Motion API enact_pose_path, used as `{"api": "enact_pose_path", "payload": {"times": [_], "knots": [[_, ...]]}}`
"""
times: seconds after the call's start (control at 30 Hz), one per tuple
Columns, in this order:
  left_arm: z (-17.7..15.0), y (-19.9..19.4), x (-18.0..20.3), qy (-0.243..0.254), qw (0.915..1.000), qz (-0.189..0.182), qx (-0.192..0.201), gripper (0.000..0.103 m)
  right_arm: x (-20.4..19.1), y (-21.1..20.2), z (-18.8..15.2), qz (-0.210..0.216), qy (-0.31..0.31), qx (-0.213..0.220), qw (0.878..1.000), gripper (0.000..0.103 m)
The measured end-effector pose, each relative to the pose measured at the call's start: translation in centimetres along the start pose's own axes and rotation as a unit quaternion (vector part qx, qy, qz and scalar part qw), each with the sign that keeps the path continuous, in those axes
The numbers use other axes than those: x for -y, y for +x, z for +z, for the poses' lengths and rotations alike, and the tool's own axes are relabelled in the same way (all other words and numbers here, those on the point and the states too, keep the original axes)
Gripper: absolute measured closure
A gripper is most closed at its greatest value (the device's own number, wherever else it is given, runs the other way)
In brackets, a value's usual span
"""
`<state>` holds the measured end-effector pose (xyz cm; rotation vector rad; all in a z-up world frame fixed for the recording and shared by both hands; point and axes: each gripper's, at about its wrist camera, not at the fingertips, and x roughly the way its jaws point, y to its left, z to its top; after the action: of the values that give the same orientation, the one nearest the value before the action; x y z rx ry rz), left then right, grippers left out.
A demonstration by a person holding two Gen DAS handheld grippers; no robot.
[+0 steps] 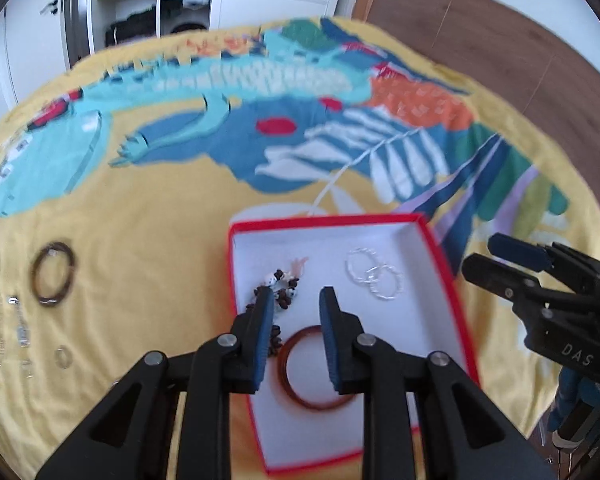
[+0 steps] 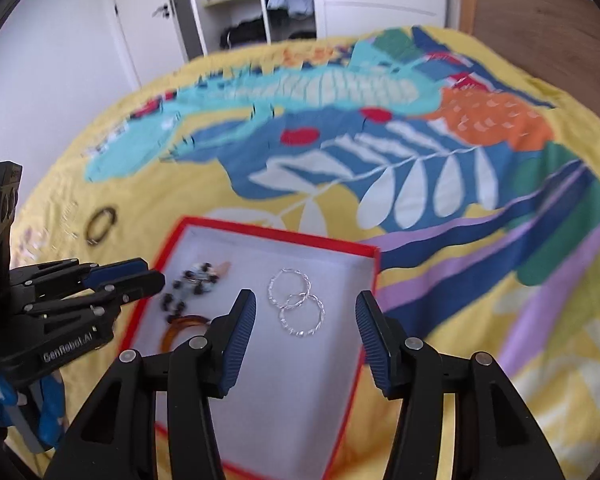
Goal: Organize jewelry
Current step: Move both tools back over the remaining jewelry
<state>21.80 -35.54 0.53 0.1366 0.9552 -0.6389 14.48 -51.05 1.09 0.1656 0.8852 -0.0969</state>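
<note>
Left wrist view. The left gripper (image 1: pixel 294 300) hangs above the near left part of the red-rimmed box (image 1: pixel 452 292); its jaws stand apart and nothing is between the pads. The box rests on the yellow patterned bedspread (image 1: pixel 148 240), toward its near edge. Inside the box, a beaded bracelet (image 1: pixel 284 284) lies against the left wall, partly hidden by the left finger. An amber bangle (image 1: pixel 312 400) lies near the front of the box, below the fingertips. Two silver twisted hoops (image 1: pixel 374 274) lie overlapping toward the far right corner of the box. Outside the box, toward the left edge of the bedspread, lies a dark brown bracelet (image 1: pixel 55 274). Farther left are several small pieces of jewelry (image 1: pixel 62 356), too blurred to identify. The right gripper (image 1: pixel 496 258) is visible at the right, past the right wall of the box, seen side-on with its jaws apart and empty.

Right wrist view. The right gripper (image 2: pixel 306 300) hangs over the right half of the box (image 2: pixel 364 336), jaws wide apart, empty. The silver hoops (image 2: pixel 296 306) lie flat on the box floor between the two fingers, touched by neither pad. The beaded bracelet (image 2: pixel 192 284) and the amber bangle (image 2: pixel 176 330) lie on the left side of the box. The left gripper (image 2: pixel 146 274) reaches in from the left, with its tips over the left wall. The dark brown bracelet (image 2: pixel 101 224) lies on the bedspread (image 2: pixel 480 340) beyond the far left corner of the box.
</note>
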Motion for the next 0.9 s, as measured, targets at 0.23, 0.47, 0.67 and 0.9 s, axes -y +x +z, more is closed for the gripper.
{"api": "enact_pose_path", "payload": {"times": [0.23, 0.47, 0.67, 0.9], "knots": [[-1.4, -10.1, -2.6, 0.003, 0.9987, 0.042, 0.028, 0.081, -4.1, -8.7, -0.6, 0.023, -0.016, 0.051, 0.998, 0.051], [-5.2, -20.2, -10.0, -0.037, 0.9915, 0.111, 0.058, 0.08, -9.4, -15.2, -1.9, 0.06, -0.048, 0.09, 0.993, 0.051], [-8.3, -27.6, -15.2, -0.075, 0.9819, 0.151, 0.086, 0.08, -13.4, -18.8, -3.3, 0.086, -0.067, 0.108, 0.988, 0.051], [-11.5, -33.8, -17.6, -0.099, 0.968, 0.186, 0.137, 0.077, -17.1, -21.7, -4.8, 0.104, -0.079, 0.119, 0.984, 0.052]]}}
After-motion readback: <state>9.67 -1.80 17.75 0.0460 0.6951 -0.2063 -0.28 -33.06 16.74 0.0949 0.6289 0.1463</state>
